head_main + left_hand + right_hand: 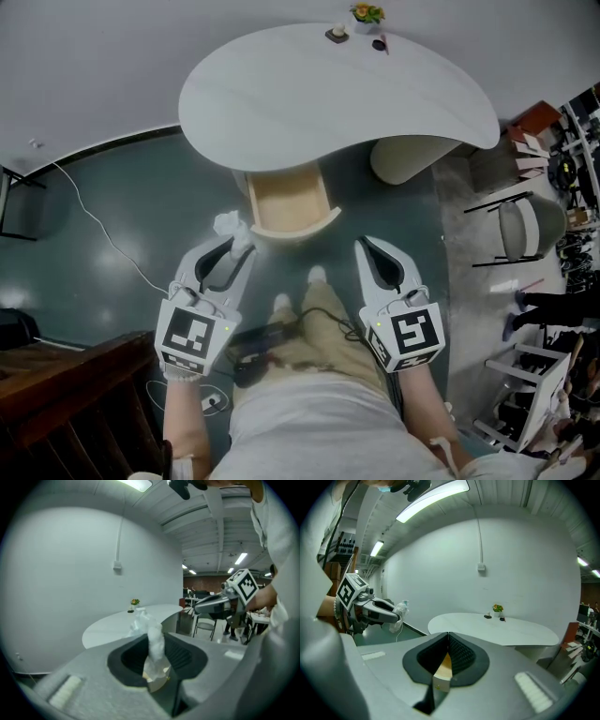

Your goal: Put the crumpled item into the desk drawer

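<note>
The crumpled white item [228, 224] sticks up from the tips of my left gripper [242, 242], which is shut on it. In the left gripper view the crumpled item [153, 644] stands pinched between the dark pads. The desk drawer [289, 199] stands pulled out, pale wood inside, just beyond the left gripper's tips under the white desk [328, 94]. My right gripper [366, 247] hovers to the right of the drawer's front, jaws shut with nothing in them. In the right gripper view its jaw tips meet, and the left gripper [389, 612] shows at the left with the item [400, 610].
A small potted plant [367, 14] and two small dark things sit at the desk's far edge. A chair [525, 225] and shelving stand at the right. A white cable [103, 234] trails over the green floor at the left. Dark wooden furniture [66, 394] fills the lower left.
</note>
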Available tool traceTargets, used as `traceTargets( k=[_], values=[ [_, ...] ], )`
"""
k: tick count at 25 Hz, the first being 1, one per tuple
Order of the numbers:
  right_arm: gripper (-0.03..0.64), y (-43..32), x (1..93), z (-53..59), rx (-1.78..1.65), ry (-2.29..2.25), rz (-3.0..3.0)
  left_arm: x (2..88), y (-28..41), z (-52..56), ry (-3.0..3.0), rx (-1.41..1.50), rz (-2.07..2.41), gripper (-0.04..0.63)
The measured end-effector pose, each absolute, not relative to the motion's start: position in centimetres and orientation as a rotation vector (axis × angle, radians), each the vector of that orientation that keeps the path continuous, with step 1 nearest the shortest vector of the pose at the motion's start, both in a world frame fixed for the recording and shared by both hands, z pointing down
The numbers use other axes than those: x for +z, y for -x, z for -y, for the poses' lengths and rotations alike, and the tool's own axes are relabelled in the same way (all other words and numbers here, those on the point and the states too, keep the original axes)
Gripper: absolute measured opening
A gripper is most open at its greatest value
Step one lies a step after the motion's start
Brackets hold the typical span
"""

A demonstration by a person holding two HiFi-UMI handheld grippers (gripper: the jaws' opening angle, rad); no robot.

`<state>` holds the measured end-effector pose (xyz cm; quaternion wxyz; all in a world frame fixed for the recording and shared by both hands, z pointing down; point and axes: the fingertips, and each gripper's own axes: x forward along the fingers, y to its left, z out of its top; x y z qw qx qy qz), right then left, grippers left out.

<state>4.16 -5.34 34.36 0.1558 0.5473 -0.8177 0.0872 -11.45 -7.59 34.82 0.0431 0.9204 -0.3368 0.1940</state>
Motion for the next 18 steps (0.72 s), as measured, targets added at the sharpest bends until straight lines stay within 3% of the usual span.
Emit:
traceTargets(
  k=[18],
  values=[
    [0.005, -6.1, 36.7, 11.6, 0.291, -1.442, 2.374, 37.6, 8.3, 13.1, -2.78, 0.68, 1.013, 0.103]
  ],
)
